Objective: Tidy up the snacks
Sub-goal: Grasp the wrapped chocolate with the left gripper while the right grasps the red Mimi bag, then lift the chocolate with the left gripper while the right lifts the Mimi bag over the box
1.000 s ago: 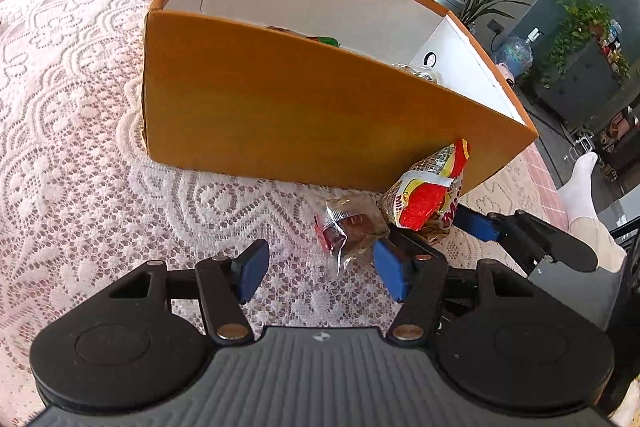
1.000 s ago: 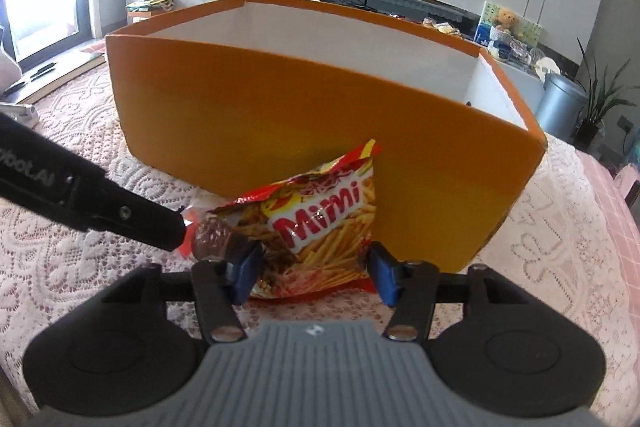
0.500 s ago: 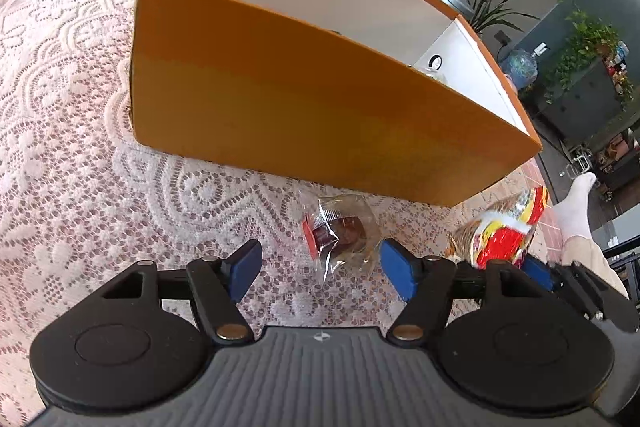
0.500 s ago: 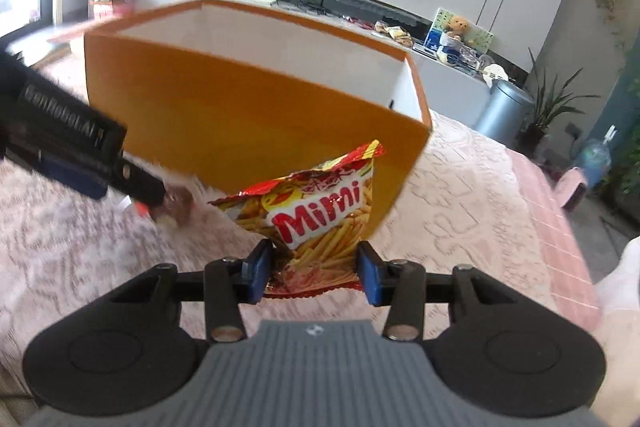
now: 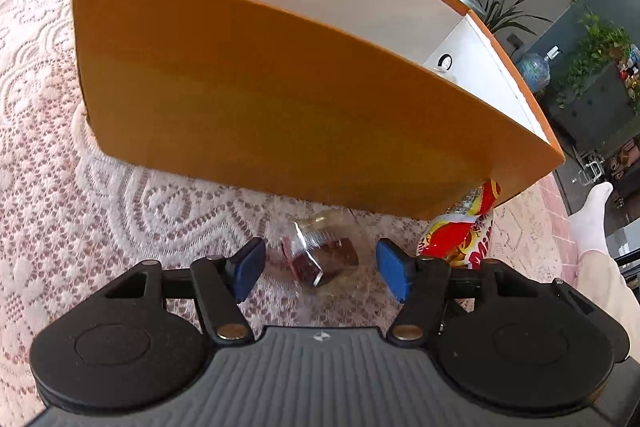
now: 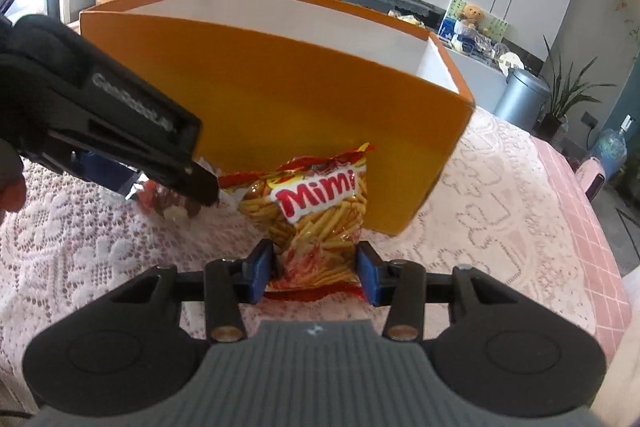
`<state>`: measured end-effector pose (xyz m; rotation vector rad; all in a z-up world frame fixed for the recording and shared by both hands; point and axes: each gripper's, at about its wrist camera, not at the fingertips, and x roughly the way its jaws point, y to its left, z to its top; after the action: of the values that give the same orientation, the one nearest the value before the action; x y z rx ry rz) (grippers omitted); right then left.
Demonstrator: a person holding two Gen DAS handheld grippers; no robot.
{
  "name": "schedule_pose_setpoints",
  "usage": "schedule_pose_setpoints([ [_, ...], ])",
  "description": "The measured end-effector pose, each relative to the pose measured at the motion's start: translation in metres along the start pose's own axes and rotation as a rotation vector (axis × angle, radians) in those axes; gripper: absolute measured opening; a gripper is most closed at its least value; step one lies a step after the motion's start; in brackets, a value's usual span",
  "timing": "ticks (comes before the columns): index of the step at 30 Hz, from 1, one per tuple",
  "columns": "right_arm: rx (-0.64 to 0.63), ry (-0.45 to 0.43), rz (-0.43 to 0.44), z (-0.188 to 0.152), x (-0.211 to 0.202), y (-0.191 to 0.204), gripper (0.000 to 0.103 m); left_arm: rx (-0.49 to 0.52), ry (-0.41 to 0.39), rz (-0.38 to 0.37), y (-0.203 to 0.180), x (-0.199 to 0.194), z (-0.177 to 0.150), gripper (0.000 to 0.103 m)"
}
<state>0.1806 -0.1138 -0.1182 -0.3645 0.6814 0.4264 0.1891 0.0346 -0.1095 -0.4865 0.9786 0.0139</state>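
A big orange box [image 5: 280, 99] with white inner walls stands on the lace tablecloth; it also shows in the right wrist view [image 6: 312, 115]. A clear-wrapped brown snack [image 5: 324, 259] lies in front of the box, between the open fingers of my left gripper [image 5: 320, 273]. My right gripper [image 6: 314, 273] is shut on the lower end of a red Mimi snack bag [image 6: 316, 207] and holds it upright near the box's right corner. The bag also shows in the left wrist view [image 5: 464, 239]. The left gripper's body [image 6: 120, 131] crosses the right wrist view over the wrapped snack [image 6: 168, 203].
The pink lace tablecloth [image 5: 80, 227] covers the table around the box. The table's right edge [image 6: 580, 227] drops to the floor. A grey bin [image 6: 520, 99] and plants stand beyond it. A counter with small items sits behind the box.
My left gripper has moved closer, so the wrapped snack now sits between its fingers. My right gripper has closed on the Mimi bag and carried it slightly right of the box front.
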Motion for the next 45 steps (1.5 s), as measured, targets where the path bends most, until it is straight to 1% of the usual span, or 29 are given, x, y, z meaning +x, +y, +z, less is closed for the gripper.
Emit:
schedule_pose_setpoints([
  [2, -0.001, -0.014, 0.011, 0.002, 0.004, 0.001, 0.044, -0.003, -0.01, 0.004, 0.001, 0.002, 0.002, 0.059],
  [4, -0.004, -0.025, 0.017, 0.002, 0.007, 0.004, 0.044, 0.006, -0.019, -0.005, 0.0, 0.003, 0.002, 0.057],
  [7, -0.021, -0.045, 0.013, 0.0, 0.01, 0.007, 0.046, 0.029, -0.031, -0.007, 0.0, 0.001, 0.0, 0.056],
  [8, -0.028, -0.053, 0.01, 0.0, 0.011, 0.008, 0.049, 0.031, -0.034, -0.007, 0.0, 0.001, -0.001, 0.055],
  [13, -0.078, -0.085, -0.006, -0.005, 0.013, 0.019, 0.053, 0.028, -0.037, -0.013, 0.005, -0.004, -0.003, 0.054],
  [15, -0.079, -0.093, -0.007, -0.001, 0.014, 0.016, 0.056, 0.029, -0.038, -0.011, 0.006, -0.005, -0.004, 0.054],
  [16, -0.077, -0.1, -0.007, -0.001, 0.014, 0.016, 0.06, 0.029, -0.039, -0.01, 0.006, -0.006, -0.005, 0.054],
  [18, -0.082, -0.108, -0.013, 0.0, 0.014, 0.017, 0.06, 0.03, -0.041, -0.007, 0.006, -0.008, -0.006, 0.053],
  [20, -0.101, -0.112, -0.029, -0.001, 0.014, 0.02, 0.054, 0.032, -0.043, -0.004, 0.005, -0.01, -0.007, 0.053],
  [22, -0.108, -0.111, -0.038, -0.002, 0.014, 0.021, 0.051, 0.022, -0.046, -0.002, 0.007, -0.014, -0.007, 0.052],
  [25, -0.081, -0.112, -0.035, -0.001, 0.013, 0.018, 0.044, 0.014, -0.055, -0.003, 0.011, -0.022, -0.009, 0.052],
  [26, -0.07, -0.109, -0.034, 0.0, 0.012, 0.017, 0.044, 0.014, -0.06, -0.004, 0.012, -0.026, -0.009, 0.052],
  [30, -0.022, -0.1, -0.02, 0.001, 0.008, 0.014, 0.042, 0.008, -0.081, -0.013, 0.012, -0.043, -0.01, 0.052],
  [33, -0.014, -0.108, -0.017, 0.002, 0.001, 0.013, 0.041, 0.007, -0.097, -0.023, 0.012, -0.058, -0.011, 0.052],
  [39, -0.002, -0.127, -0.021, 0.003, -0.02, 0.012, 0.04, 0.044, -0.136, -0.025, 0.008, -0.086, -0.014, 0.052],
  [41, 0.009, -0.141, -0.022, 0.007, -0.029, 0.01, 0.04, 0.058, -0.146, -0.021, 0.006, -0.094, -0.016, 0.052],
  [42, 0.011, -0.15, -0.025, 0.014, -0.03, 0.007, 0.04, 0.066, -0.152, -0.019, 0.005, -0.097, -0.017, 0.052],
  [45, 0.015, -0.188, -0.043, 0.019, -0.05, 0.006, 0.04, 0.087, -0.172, -0.013, 0.0, -0.109, -0.017, 0.051],
])
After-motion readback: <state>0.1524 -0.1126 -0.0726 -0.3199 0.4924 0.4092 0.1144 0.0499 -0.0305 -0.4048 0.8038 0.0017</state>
